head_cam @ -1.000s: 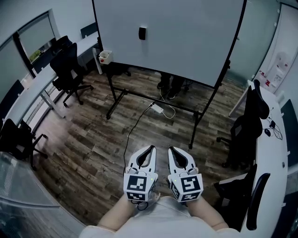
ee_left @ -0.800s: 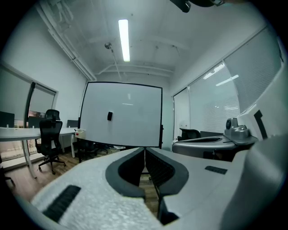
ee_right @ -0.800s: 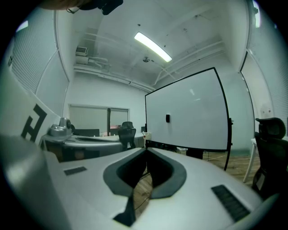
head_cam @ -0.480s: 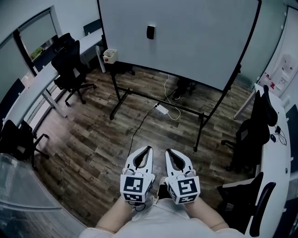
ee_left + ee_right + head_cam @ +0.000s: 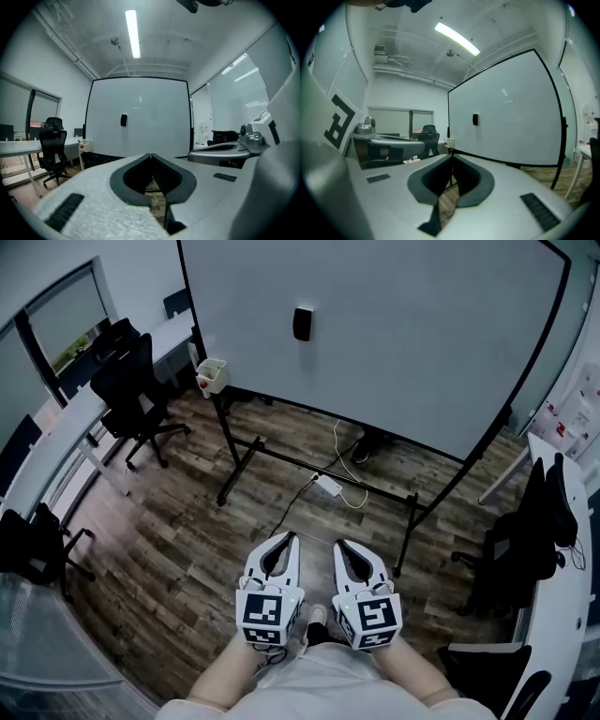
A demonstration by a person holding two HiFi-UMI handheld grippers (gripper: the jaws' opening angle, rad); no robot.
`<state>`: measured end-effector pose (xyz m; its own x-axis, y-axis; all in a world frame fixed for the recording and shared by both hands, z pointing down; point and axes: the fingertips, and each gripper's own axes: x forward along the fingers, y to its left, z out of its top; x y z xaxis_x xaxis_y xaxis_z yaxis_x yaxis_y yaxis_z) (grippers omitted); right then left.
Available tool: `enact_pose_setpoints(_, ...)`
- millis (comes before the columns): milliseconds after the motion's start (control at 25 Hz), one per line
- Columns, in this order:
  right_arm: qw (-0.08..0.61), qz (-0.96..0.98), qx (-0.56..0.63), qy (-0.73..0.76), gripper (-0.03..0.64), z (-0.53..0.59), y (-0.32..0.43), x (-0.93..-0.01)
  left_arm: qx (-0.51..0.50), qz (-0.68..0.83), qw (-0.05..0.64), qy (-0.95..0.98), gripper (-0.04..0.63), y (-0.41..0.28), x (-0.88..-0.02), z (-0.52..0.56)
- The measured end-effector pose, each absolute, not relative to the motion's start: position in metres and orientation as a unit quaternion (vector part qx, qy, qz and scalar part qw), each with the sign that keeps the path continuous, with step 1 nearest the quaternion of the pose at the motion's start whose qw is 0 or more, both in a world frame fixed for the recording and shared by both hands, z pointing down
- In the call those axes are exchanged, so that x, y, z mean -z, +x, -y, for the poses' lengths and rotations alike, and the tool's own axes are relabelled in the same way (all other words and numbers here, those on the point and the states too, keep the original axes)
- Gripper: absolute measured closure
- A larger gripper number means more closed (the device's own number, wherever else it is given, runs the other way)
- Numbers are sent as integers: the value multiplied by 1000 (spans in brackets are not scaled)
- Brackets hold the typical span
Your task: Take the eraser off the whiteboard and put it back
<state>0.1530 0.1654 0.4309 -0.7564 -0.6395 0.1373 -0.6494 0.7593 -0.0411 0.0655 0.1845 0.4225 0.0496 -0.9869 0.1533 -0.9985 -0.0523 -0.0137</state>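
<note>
**A:** so where's the eraser [image 5: 302, 323] compared to the grippers?

**B:** it's stuck on the whiteboard [image 5: 403, 343], upper left area, well ahead of both. The left gripper [image 5: 290, 538] and right gripper [image 5: 340, 546] sit side by side, low in front of the person. Both have their jaws pressed together with nothing in them.

**A:** anything different from a second ago?

**B:** yeah, the whiteboard's nearer and fills more of the head view. The grippers are in the same side-by-side pose.

**A:** any containers?

**B:** a small white box [image 5: 212, 376] at the whiteboard's left end, with a red bit on it. Can't see what's inside.
</note>
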Motion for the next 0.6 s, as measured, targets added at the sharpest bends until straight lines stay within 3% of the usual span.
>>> enact_pose_setpoints(600,62,927,-37,368,589,30,101,-427,-39,671,66,737,575,9,-421,12)
